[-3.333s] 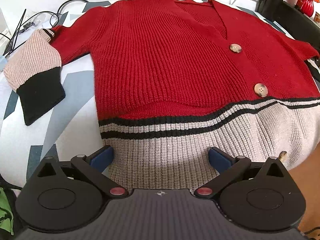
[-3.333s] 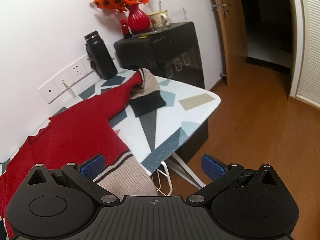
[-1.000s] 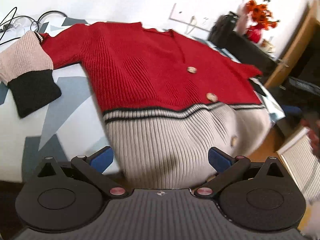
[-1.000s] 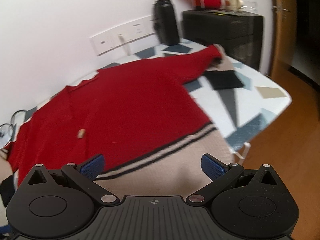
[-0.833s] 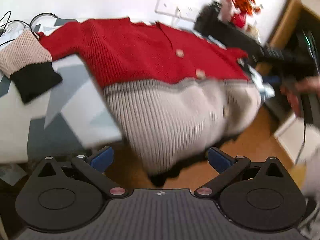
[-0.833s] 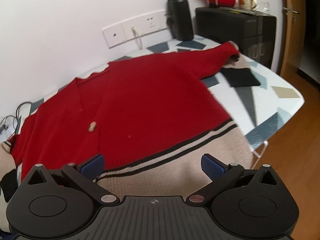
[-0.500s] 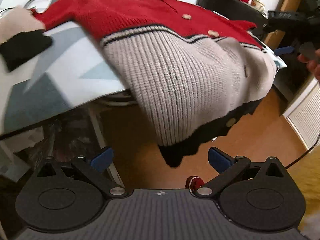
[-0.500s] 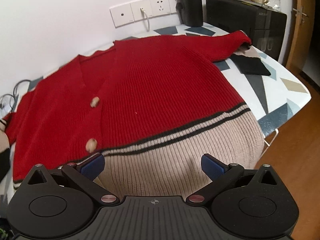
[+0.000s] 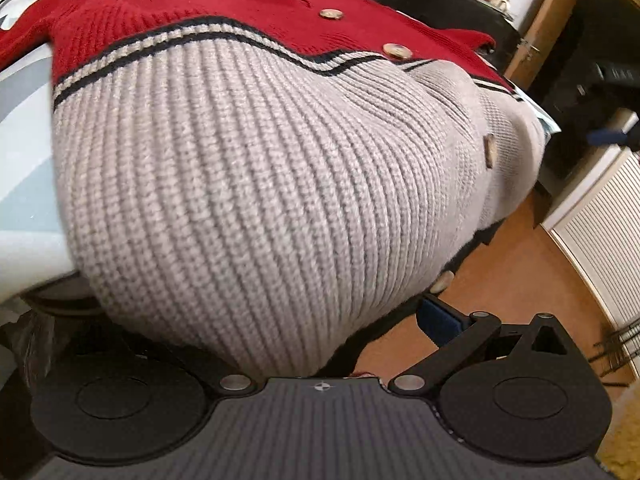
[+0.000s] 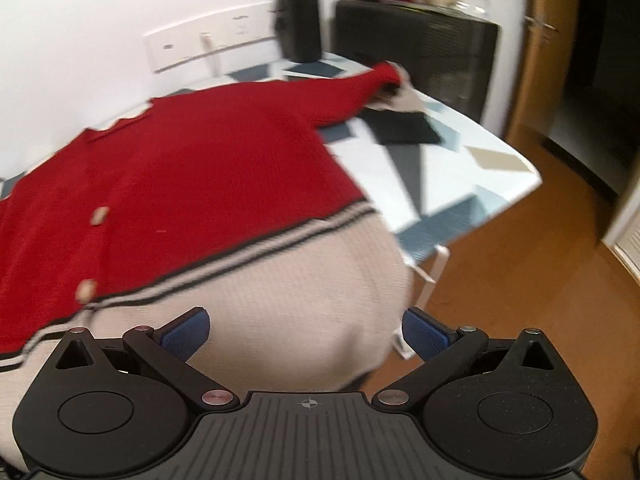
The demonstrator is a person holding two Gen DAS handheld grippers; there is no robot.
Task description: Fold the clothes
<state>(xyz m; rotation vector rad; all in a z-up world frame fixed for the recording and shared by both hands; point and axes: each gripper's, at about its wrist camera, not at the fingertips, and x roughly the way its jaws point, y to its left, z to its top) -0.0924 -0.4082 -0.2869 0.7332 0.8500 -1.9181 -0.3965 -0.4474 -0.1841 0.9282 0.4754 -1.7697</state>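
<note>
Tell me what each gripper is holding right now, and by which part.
Nothing is held. The right gripper is open in front of the cardigan's beige hem. The left gripper is open too, its fingers astride the hanging hem, not clamped.

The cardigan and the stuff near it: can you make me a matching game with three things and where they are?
Things:
1. cardigan hem
2. black bottle
3. black cuff

Places:
A. lying flat on the patterned table
B. hanging over the table edge
C. standing by the wall sockets

Pairs: 1-B, 2-C, 3-A
</note>
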